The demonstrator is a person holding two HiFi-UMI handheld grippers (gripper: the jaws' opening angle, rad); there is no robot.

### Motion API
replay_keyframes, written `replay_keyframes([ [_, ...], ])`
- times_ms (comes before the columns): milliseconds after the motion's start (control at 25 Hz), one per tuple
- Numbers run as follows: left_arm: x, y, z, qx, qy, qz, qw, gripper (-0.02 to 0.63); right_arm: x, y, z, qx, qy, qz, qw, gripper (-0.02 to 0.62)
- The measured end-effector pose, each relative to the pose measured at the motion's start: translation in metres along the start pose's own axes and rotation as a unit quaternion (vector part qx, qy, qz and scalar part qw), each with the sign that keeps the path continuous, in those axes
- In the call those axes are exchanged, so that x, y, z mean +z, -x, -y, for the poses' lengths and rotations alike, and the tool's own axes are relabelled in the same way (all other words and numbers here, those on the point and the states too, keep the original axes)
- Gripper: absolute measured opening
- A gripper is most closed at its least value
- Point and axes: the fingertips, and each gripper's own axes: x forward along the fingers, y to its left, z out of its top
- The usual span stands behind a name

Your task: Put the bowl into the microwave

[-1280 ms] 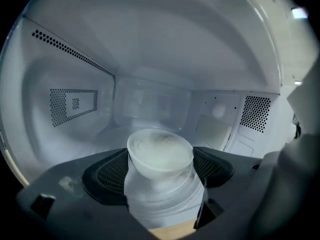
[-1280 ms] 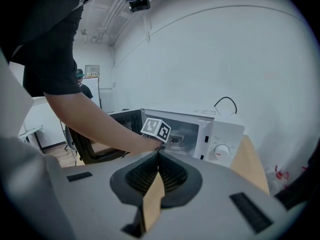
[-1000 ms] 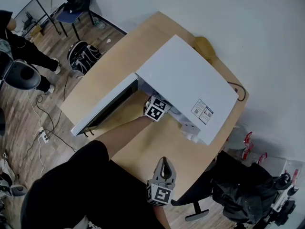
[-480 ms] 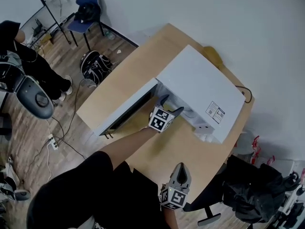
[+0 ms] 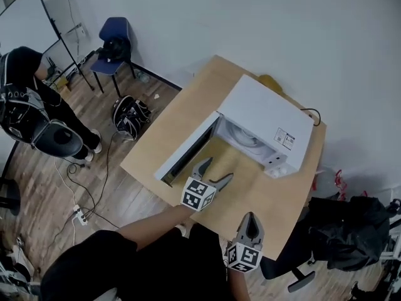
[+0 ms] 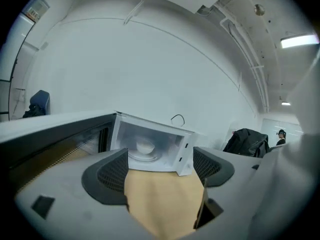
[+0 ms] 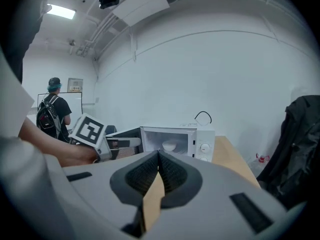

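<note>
The white microwave (image 5: 266,115) stands on the wooden table (image 5: 188,115) with its door (image 5: 185,151) swung open to the left. A white bowl (image 6: 145,146) sits inside the cavity on the turntable, also seen as the bowl (image 7: 169,146) from the right. My left gripper (image 5: 213,172) is open and empty, held over the table in front of the cavity, apart from the bowl. My right gripper (image 5: 250,221) is shut on nothing, near the table's front edge.
A blue chair (image 5: 114,37) and a black backpack (image 5: 130,116) stand on the floor to the left. A person (image 5: 25,86) stands at far left. A dark chair with a black bag (image 5: 341,227) sits right of the table. A cable (image 5: 313,115) runs behind the microwave.
My left gripper has pulled back out of the microwave cavity to the table in front, open and empty. The head view has drawn back. The right gripper stays shut.
</note>
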Motion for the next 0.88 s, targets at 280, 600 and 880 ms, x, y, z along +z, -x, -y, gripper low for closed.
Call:
replay_keyframes([
  [280, 0.025, 0.116, 0.067, -0.047, -0.013, 0.04, 0.998, 0.376, 0.018, 0.057, -0.026, -0.027, 0.014, 0.024, 0.999, 0.06],
  [600, 0.038, 0.195, 0.14, -0.099, -0.041, 0.052, 0.9928, 0.365, 0.042, 0.113, -0.061, -0.025, 0.022, 0.057, 0.998, 0.06],
  [880, 0.052, 0.244, 0.159, -0.077, -0.083, 0.096, 0.989, 0.049, 0.046, 0.149, -0.072, -0.001, 0.03, 0.079, 0.996, 0.06],
])
